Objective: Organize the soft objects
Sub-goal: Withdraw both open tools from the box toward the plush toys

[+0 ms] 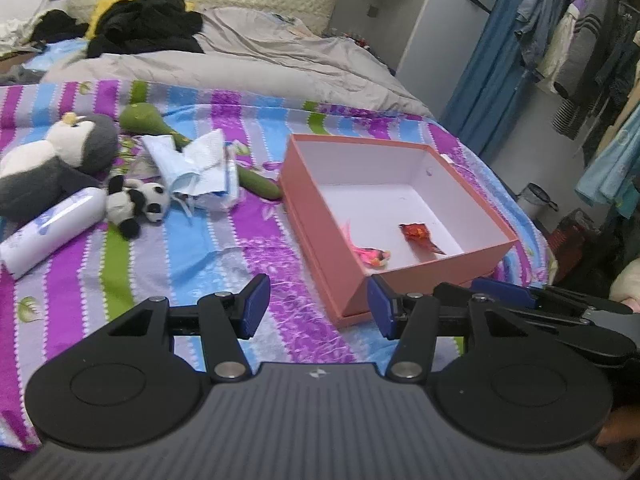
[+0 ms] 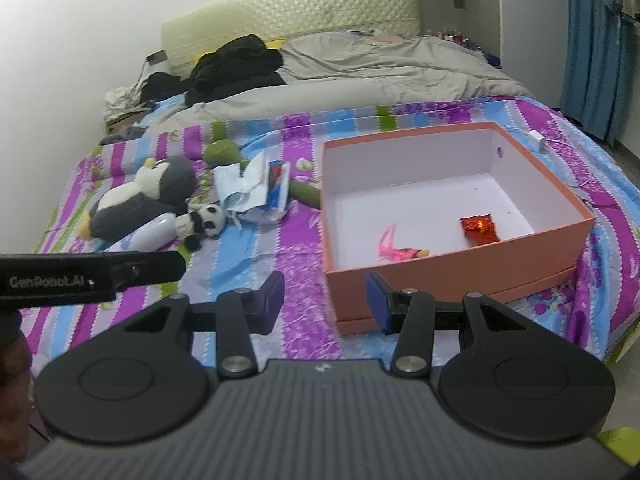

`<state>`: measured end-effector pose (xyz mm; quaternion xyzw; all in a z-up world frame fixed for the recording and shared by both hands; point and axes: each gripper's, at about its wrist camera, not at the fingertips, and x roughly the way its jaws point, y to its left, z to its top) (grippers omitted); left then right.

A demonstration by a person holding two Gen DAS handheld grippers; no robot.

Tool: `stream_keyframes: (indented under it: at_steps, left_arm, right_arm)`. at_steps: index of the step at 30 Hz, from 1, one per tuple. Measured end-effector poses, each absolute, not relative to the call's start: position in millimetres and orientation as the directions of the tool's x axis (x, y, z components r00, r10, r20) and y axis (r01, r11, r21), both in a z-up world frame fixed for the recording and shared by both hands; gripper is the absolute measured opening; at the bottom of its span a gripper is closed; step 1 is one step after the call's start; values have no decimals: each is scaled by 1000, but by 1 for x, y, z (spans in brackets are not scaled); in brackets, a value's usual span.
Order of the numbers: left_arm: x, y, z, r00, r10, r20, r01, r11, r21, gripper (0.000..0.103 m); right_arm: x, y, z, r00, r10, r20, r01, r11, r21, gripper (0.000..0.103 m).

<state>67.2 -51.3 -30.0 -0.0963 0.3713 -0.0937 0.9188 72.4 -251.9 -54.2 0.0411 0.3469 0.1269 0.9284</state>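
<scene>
Both tongs over the near edge of the bed (image 1: 224,248), striped sheet. Left gripper (image 1: 318,312): jaws partly apart, nothing between the pads. Right gripper (image 2: 325,300): jaws partly apart, a little narrower, also empty. Orange box (image 2: 452,276) sits open toward the bed's near right corner; inside it a pink item (image 2: 394,251) and a red wrapper (image 2: 478,227), apart from each other. Soft things heaped toward the left edge of the bed: penguin plush (image 1: 52,160), small panda plush (image 1: 138,204) touching a white bottle (image 1: 48,230), crumpled face masks (image 1: 200,168) over a green plush (image 1: 148,120). Grey duvet (image 1: 256,52) at the far end.
</scene>
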Motion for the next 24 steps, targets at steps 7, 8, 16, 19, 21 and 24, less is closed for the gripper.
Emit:
stream_keyframes:
  at_steps: [7, 8, 16, 19, 21, 24]
  left_arm:
    - [46, -24, -34, 720, -199, -665, 25, 965, -262, 60]
    - [45, -21, -36, 718, -196, -667, 15, 964, -266, 60]
    - [40, 14, -46, 734, -129, -667, -81, 958, -274, 65]
    - [44, 32, -50, 735, -100, -671, -123, 953, -276, 65]
    - [48, 42, -52, 735, -81, -673, -143, 952, -271, 66]
    - [57, 58, -59, 729, -60, -682, -174, 947, -269, 67]
  right_arm:
    - [63, -230, -58, 695, 317, -645, -278, 946, 166, 48]
    - [63, -227, -59, 689, 325, -648, -287, 943, 167, 48]
    - [74, -195, -72, 638, 382, -669, -360, 916, 179, 48]
    - [82, -182, -75, 626, 393, -673, -381, 908, 176, 48]
    - [88, -176, -78, 616, 401, -678, -387, 904, 182, 48]
    - [100, -167, -82, 604, 401, -689, -397, 901, 177, 48]
